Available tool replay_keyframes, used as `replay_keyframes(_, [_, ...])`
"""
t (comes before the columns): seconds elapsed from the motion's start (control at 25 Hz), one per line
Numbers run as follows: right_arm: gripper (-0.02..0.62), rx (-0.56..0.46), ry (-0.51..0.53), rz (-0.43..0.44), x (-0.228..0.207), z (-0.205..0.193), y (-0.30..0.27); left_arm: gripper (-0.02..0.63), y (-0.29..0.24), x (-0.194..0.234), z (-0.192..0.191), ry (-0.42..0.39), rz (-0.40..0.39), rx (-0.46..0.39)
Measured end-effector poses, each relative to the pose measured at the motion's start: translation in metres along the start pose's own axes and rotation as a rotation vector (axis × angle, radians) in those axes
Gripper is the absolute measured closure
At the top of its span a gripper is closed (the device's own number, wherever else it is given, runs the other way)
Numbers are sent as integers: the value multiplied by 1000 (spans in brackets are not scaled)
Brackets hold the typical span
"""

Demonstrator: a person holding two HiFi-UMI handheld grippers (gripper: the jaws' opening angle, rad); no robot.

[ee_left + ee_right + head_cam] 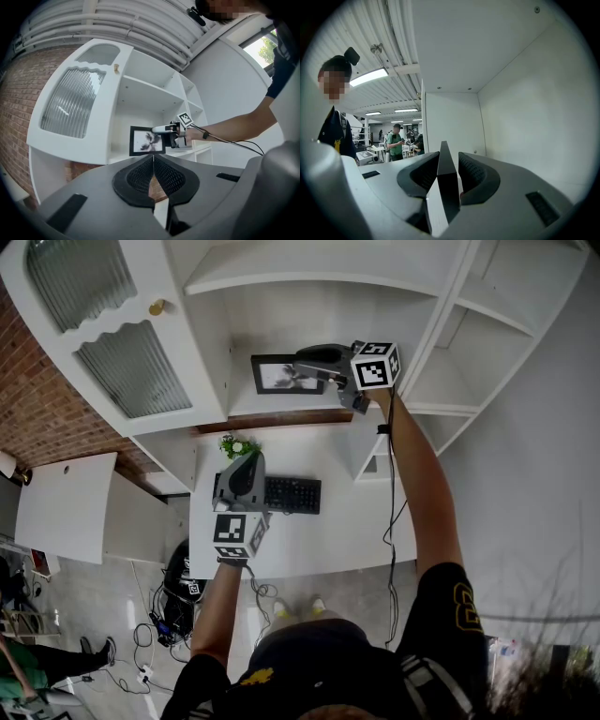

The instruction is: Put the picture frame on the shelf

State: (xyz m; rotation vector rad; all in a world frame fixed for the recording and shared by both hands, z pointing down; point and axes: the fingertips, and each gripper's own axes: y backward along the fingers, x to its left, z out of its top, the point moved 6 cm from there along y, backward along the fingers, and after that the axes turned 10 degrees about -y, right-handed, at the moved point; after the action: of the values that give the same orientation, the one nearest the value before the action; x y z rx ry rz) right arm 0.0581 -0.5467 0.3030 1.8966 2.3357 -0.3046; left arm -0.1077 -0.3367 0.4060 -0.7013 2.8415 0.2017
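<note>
The black picture frame (pixel 278 374) stands upright on the lower shelf board (pixel 281 407) of the white shelf unit, its picture facing out. My right gripper (pixel 306 372) reaches in from the right at the frame's right edge. In the right gripper view the frame's dark edge (pixel 446 187) stands between the jaws; a pale gap shows beside the right pad (pixel 474 176), so the right gripper (pixel 449 176) is open. In the left gripper view the frame (pixel 146 141) and the right gripper (pixel 161 132) show ahead. My left gripper (pixel 248 458) hovers over the desk, shut and empty (pixel 153 171).
A white desk (pixel 309 540) below the shelf carries a black keyboard (pixel 292 494) and a small green plant (pixel 236 445). An open cabinet door with ribbed glass (pixel 112 334) juts out at left by a brick wall (pixel 37 418). People (pixel 395 143) stand in the room behind.
</note>
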Motion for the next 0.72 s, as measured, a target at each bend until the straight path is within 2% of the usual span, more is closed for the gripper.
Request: replay_keyframes(0.72, [471, -40, 11, -44, 8, 14, 11, 584, 6, -3, 8, -6, 3, -30])
